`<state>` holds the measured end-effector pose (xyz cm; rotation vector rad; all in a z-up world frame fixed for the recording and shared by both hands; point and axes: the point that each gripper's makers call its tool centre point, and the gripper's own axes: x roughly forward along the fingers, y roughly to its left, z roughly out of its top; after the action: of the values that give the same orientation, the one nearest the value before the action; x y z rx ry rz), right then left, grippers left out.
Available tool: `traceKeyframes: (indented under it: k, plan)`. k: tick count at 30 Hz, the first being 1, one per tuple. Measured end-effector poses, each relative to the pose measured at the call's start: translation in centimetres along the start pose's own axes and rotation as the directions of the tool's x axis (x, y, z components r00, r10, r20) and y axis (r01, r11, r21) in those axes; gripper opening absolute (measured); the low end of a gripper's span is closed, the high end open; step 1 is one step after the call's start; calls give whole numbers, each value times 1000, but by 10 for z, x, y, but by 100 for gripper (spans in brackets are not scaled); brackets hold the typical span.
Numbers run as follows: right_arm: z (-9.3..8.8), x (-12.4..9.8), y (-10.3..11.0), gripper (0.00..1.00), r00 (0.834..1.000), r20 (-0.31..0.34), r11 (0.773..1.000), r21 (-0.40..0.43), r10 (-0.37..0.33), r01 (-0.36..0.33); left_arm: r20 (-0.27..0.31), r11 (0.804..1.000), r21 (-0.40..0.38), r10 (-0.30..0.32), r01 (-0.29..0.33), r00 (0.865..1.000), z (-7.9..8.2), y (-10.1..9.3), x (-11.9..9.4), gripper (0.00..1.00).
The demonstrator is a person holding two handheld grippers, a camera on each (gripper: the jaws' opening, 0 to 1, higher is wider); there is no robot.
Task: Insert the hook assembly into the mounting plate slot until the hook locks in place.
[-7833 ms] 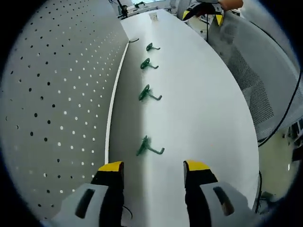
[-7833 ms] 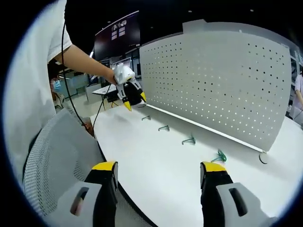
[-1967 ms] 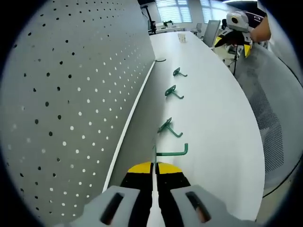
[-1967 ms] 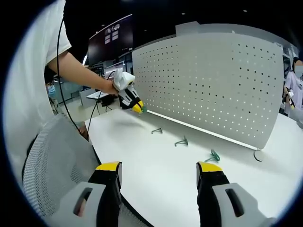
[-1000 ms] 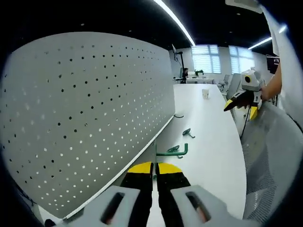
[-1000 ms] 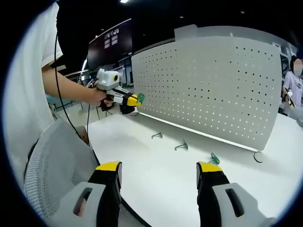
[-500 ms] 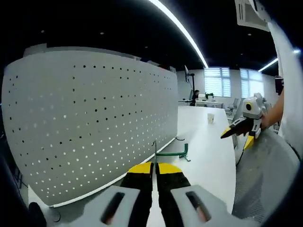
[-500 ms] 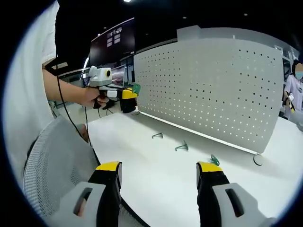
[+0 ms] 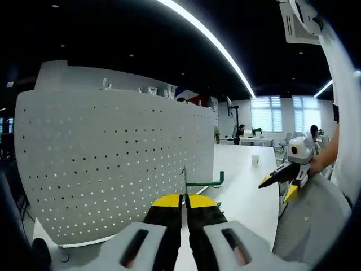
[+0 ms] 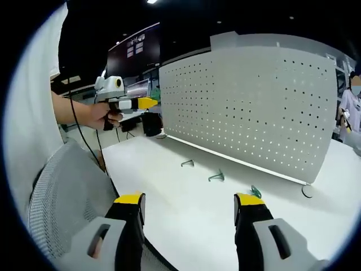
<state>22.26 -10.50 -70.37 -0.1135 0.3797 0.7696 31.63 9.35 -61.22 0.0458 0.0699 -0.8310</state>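
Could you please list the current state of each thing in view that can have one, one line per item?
Left hand-held gripper: shut on the green hook, raised off the table.
Green hook: held in the jaws, facing the pegboard, not yet inserted.
Right hand-held gripper: open, holding nothing, above the table.
Pegboard: upright on the table, no hooks mounted.
Three green hooks: lying loose on the table in front of the pegboard.
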Motion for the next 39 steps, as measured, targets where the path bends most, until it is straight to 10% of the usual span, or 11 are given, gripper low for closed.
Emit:
traceKeyframes:
  k: [19,30,39]
  plan:
    - [3,-1,-3,63,1000,12,1000,1,-15,15,-4,999,-30,10,-10,1000,-8,-8,-2,2]
    - [39,-11,-2,70,979,202,1000,30,-8,2,4,1000,-24,19,-18,1000,-6,-5,-1,2]
    - [46,-10,5,68,976,217,999,26,19,-26,4,1000,-25,15,-15,1000,-7,-7,-1,2]
